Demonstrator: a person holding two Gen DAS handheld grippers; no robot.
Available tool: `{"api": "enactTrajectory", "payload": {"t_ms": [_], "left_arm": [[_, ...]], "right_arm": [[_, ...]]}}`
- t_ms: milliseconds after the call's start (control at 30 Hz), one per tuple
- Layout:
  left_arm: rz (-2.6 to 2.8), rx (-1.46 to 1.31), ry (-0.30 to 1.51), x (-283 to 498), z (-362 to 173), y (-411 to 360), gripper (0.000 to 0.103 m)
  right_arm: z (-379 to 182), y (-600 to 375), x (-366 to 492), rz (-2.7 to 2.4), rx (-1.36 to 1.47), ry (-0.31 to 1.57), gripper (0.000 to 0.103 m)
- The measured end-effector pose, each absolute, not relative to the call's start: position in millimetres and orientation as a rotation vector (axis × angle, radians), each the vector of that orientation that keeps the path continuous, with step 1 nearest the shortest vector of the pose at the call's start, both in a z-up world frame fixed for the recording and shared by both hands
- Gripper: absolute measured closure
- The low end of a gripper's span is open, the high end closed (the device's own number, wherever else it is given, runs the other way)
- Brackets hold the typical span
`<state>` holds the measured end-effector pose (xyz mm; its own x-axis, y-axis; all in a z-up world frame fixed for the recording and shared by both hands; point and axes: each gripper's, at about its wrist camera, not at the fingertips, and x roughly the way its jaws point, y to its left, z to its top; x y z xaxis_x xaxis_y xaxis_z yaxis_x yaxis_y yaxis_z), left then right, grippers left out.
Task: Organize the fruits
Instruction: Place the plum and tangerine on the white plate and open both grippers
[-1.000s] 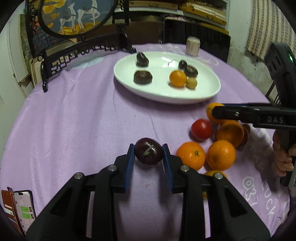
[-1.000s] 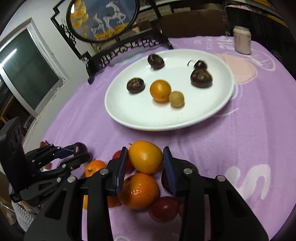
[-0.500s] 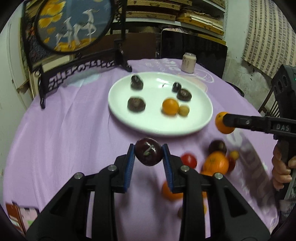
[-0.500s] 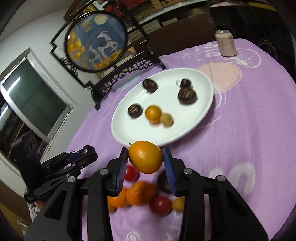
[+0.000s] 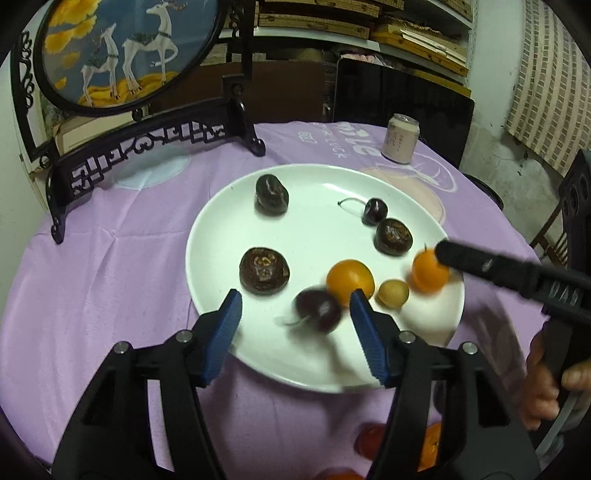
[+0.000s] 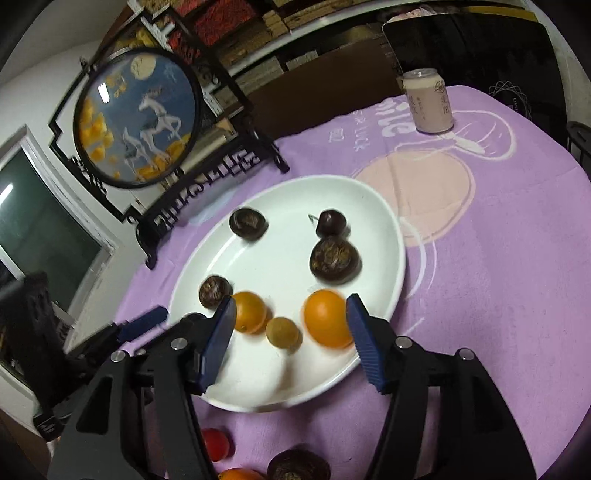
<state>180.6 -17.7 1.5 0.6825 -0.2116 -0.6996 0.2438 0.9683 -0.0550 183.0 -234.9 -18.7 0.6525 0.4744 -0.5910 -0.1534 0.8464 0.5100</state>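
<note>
Left tongs (image 5: 295, 325) opening, dark plum (image 5: 318, 309) loose between them; right tongs (image 6: 290, 328) opening, releasing orange (image 6: 327, 318) over white plate (image 6: 373, 206).

**Around the tablecloth**

A purple tablecloth (image 5: 110, 295) with pale printed lettering and a peach circle covers the round table. Near its far edge stands a pale pink drink can (image 6: 428, 105), upright. At the far left edge sits a round painted screen (image 5: 122, 51) showing white deer on blue, held in a carved black stand (image 5: 147, 147) whose feet rest on the cloth. Behind the table, shelves (image 5: 369, 26) carry flat stacked bundles. A dark window (image 6: 33, 221) shows at the left.
</note>
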Motion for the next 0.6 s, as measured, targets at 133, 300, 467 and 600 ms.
{"api": "enactTrajectory", "payload": {"t_ms": [133, 300, 467, 600], "left_arm": [[-0.243, 0.016, 0.78, 177.5, 2.3, -5.0, 0.042], [-0.221, -0.002, 0.779, 168.1, 3.1, 4.1, 0.037], [-0.202, 0.021, 0.764, 148.5, 2.5, 5.5, 0.028], [-0.206, 0.058, 0.762, 129.9, -1.4, 3.0, 0.026]], "right_arm": [[-16.1, -243.2, 177.3, 0.361, 0.464, 0.779, 0.041], [-16.7, -241.2, 160.8, 0.341, 0.428, 0.784, 0.041], [-20.1, -242.8, 141.7, 0.314, 0.421, 0.773, 0.041], [-29.7, -248.9, 131.7, 0.284, 0.431, 0.793, 0.041]]}}
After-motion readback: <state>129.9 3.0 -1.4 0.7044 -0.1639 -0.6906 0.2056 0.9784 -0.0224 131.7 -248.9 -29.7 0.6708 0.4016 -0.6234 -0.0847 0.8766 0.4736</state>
